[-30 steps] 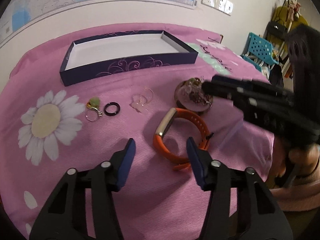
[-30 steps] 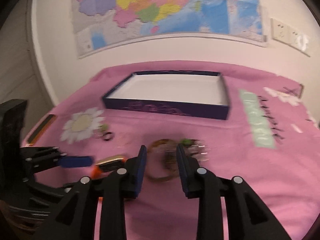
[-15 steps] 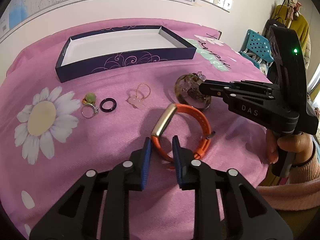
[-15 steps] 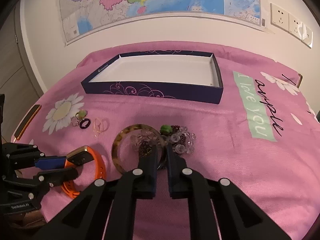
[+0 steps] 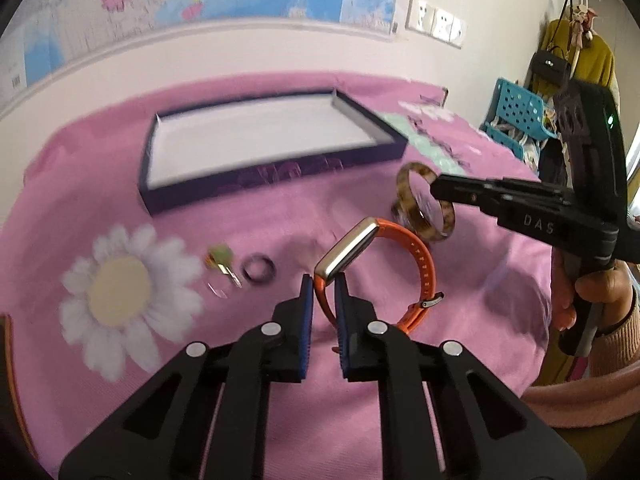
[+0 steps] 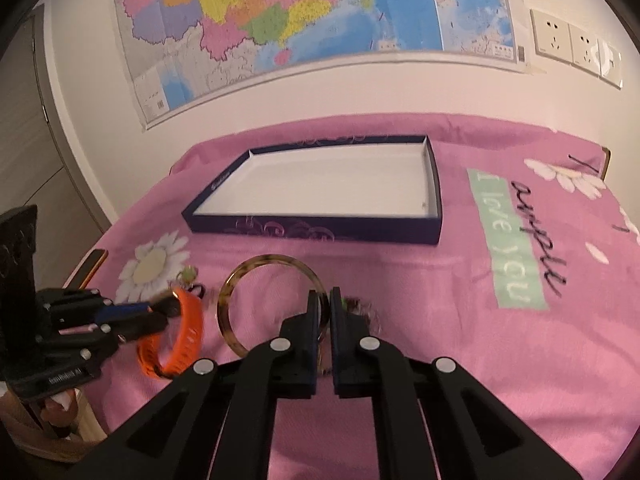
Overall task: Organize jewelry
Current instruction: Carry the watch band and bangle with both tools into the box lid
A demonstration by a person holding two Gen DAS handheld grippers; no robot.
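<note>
While the left tool [image 5: 324, 286] pinches the orange watch band [image 5: 420, 276], the right tool [image 6: 324, 300] clamps the tortoiseshell bangle [image 6: 240, 280] near the tray [image 6: 320, 228].

Even, warm indoor light, moderately bright; source out of frame. Soft, faint shadows on the pink flowered cloth [image 6: 420, 312]. Strong fisheye bending, black vignette at all corners. Heavy motion blur in left wrist view: shallow dark-purple box with white lining [image 5: 264, 148] smeared, small dark ring [image 5: 260, 273] ghosted. Right wrist view sharper; coloured wall map [image 6: 304, 20] crisp, orange strap band [image 6: 176, 336] streaked. Pale glare off the band's metal plate [image 5: 347, 253].
</note>
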